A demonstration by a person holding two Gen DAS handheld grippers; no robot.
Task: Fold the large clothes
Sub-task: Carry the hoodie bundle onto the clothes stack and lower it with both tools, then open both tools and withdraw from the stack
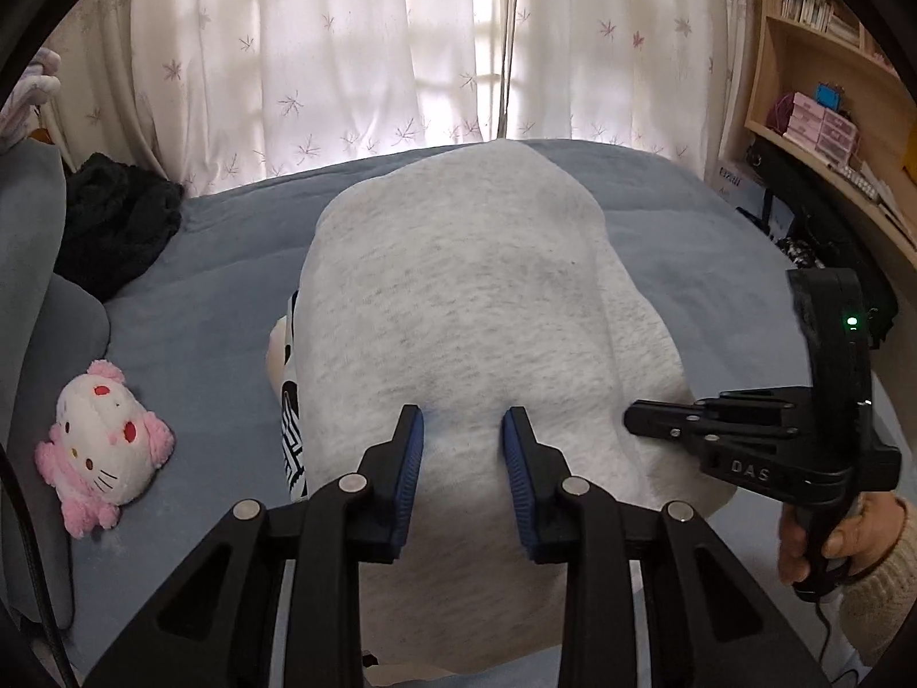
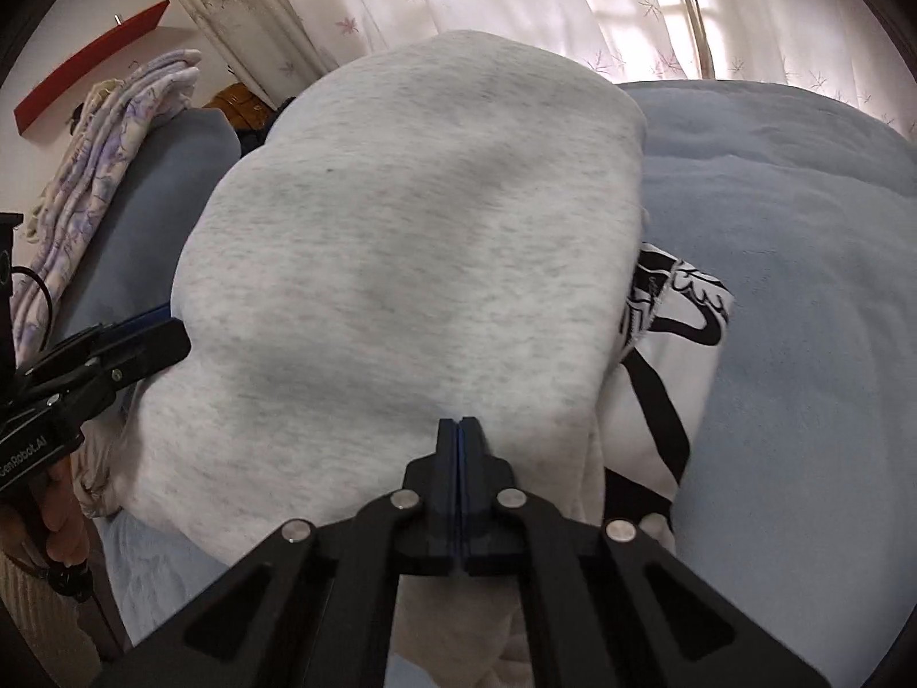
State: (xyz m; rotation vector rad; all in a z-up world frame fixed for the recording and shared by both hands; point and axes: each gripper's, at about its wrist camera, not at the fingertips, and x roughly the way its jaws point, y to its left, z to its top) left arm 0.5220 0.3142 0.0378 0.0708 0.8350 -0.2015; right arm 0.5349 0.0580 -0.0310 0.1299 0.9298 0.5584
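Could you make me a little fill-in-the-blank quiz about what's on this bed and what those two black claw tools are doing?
1. The big garment being folded is light ____ in colour.
2. The bedcover under it is ____.
3. The plush toy on the bed is white and ____.
4. The right gripper has its jaws fully ____ at the garment's near edge.

Missing words: grey; blue; pink; shut

sweatshirt [image 1: 458,309] on bed [image 1: 200,309]; plush toy [image 1: 103,447] left of it, shelves [image 1: 825,92] right, curtains [image 1: 344,57] behind.
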